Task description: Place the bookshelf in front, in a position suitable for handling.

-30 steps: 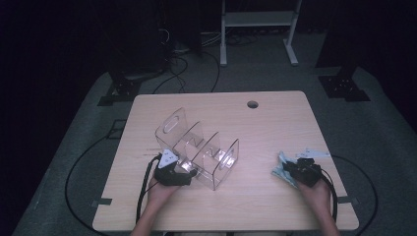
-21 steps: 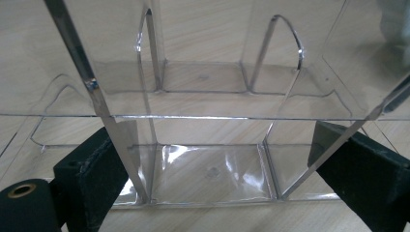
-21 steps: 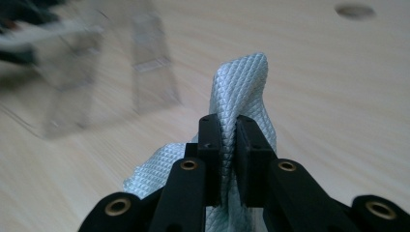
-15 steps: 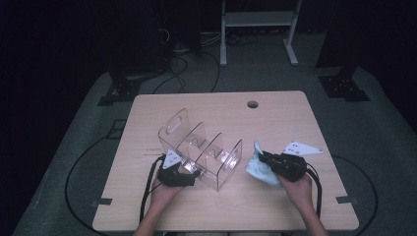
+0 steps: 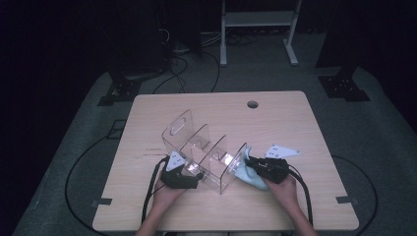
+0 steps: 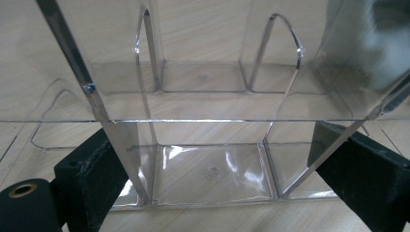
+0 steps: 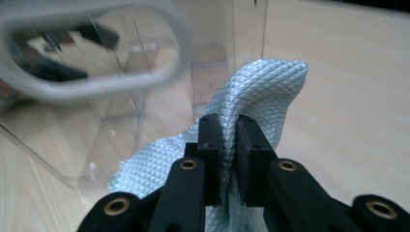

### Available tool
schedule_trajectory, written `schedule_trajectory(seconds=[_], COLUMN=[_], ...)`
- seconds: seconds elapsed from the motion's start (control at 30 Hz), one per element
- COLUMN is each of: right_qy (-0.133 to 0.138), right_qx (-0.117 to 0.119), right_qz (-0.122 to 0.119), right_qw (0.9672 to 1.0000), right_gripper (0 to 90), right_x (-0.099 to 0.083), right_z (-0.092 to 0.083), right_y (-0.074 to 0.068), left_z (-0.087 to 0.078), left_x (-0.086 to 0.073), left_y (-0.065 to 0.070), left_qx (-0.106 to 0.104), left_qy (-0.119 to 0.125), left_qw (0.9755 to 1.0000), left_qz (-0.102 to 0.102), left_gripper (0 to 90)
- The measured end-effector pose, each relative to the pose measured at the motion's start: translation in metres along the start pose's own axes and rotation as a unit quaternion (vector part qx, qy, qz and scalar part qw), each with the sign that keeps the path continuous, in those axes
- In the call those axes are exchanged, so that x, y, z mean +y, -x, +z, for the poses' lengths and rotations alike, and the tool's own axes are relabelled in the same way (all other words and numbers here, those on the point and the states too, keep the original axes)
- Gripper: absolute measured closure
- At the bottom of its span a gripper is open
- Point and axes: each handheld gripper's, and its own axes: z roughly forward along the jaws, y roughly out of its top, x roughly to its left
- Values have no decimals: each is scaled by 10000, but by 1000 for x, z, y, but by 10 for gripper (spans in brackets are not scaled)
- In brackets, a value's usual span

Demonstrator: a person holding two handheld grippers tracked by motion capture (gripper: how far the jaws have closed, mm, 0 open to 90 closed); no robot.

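Cloth right of organizer

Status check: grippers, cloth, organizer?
Right gripper shut on the pale blue cloth, at the clear organizer's end wall. Left gripper straddles the organizer's near wall, fingers either side; grip unclear. Nothing in the way.

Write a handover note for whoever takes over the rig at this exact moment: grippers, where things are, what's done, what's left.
Left gripper: jaws stand either side of the near end of the clear acrylic divided organizer; in the left gripper view I cannot tell whether the pads press on it.
Right gripper: shut on a pale blue waffle-textured cloth, brought up to the organizer's right end wall.
Organizer stands upright mid-table, compartments empty.
Done: cloth picked up and carried to the organizer.
Left, probably: wiping the organizer with the cloth while the left gripper steadies it.
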Motion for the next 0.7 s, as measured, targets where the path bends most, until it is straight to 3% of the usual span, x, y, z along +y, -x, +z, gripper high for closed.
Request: schedule_trajectory(seconds=[0.1, 0.27, 0.33, 0.4, 0.47, 0.53, 0.63, 0.7], right_qy=[121, 713, 652, 312, 9, 74, 558, 662], right_qx=[75, 60, 37, -15, 96, 105, 111, 126], right_qz=[152, -12, -33, -76, 79, 67, -25, -38], right_qw=[9998, 9974, 9979, 9995, 9999, 9999, 9984, 9977], right_gripper=[816, 815, 815, 815, 815, 815, 815, 815], right_x=[0, 21, 19, 6, -6, -2, 16, 21], right_z=[-3, -24, -22, -11, 0, -3, -19, -23], right_y=[2, -3, -3, -2, 1, 0, -2, -2], left_z=[1, 1, 1, 1, 1, 2, 2, 1], left_x=[0, 0, 0, 0, 1, 1, 0, 0], left_y=[1, 2, 2, 2, 2, 2, 2, 2], left_qx=[-30, -49, -51, -51, -40, -44, -47, -44], left_qy=[-16, -2, -16, -16, -22, -16, -4, 4], left_qw=[10000, 10000, 10000, 10000, 10000, 10000, 10000, 10000], left_qz=[-8, 10, 19, 30, 45, 26, 32, 31], left_gripper=[70, 70, 70, 70, 70, 70, 70, 70])
